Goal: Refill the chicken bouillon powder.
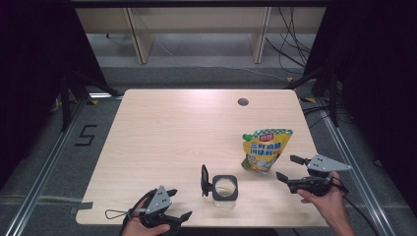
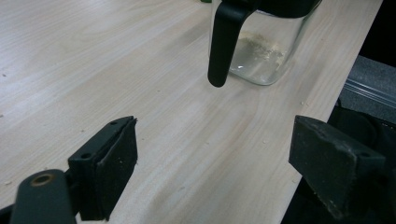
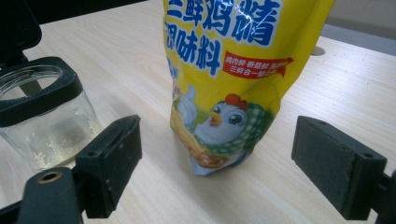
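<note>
A standing yellow seasoning pouch (image 1: 264,150) with a cartoon chicken is on the wooden table (image 1: 172,128) at the right. Left of it stands a small glass jar (image 1: 225,189) with a black rim and its black flip lid (image 1: 205,180) swung open. My right gripper (image 1: 287,167) is open just right of the pouch, which stands a little beyond its jaws in the right gripper view (image 3: 229,70). My left gripper (image 1: 179,203) is open near the front edge, left of the jar. The left gripper view has the jar (image 2: 261,51) ahead of empty jaws.
A round cable hole (image 1: 243,102) lies at the table's far right. Dark stands and metal floor rails flank the table. The table's front edge runs close under both hands. A thin residue lies in the jar's bottom (image 3: 51,140).
</note>
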Demonstrator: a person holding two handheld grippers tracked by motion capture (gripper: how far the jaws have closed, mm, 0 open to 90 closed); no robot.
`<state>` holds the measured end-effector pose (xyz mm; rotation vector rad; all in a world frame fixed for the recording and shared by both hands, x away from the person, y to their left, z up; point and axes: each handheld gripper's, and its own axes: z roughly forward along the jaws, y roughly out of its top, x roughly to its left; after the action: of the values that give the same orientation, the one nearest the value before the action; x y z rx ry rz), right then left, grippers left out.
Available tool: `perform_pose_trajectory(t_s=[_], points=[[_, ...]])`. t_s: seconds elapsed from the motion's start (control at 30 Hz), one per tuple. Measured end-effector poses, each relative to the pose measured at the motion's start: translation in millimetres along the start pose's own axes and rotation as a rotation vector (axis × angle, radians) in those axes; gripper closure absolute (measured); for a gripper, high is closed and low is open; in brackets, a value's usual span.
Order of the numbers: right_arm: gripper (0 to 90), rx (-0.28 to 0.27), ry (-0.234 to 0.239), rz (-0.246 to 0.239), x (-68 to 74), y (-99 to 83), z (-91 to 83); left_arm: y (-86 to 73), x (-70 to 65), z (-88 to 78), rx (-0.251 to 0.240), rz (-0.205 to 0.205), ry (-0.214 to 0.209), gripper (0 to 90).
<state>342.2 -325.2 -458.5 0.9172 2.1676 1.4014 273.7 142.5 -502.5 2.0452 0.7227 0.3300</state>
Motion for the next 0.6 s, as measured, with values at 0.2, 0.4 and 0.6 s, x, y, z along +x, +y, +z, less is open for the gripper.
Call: perform_pose_trajectory(t_s=[0.2, 0.4, 0.6], points=[[16.3, -0.012, 0.007, 0.007, -5.9, -1.7, 4.5, -3.4, 3.1, 5.1, 0.028, 0.028, 0.025, 15.4], [17.7, -0.026, -0.003, 0.018, -12.0, -0.8, 13.5, -3.7, 2.0, 6.2, 0.014, 0.038, 0.018, 16.0], [18.9, -0.055, 0.016, -0.009, -16.3, 6.5, 26.6, -3.2, -2.6, 9.3, 0.001, 0.029, 0.0, 16.6]])
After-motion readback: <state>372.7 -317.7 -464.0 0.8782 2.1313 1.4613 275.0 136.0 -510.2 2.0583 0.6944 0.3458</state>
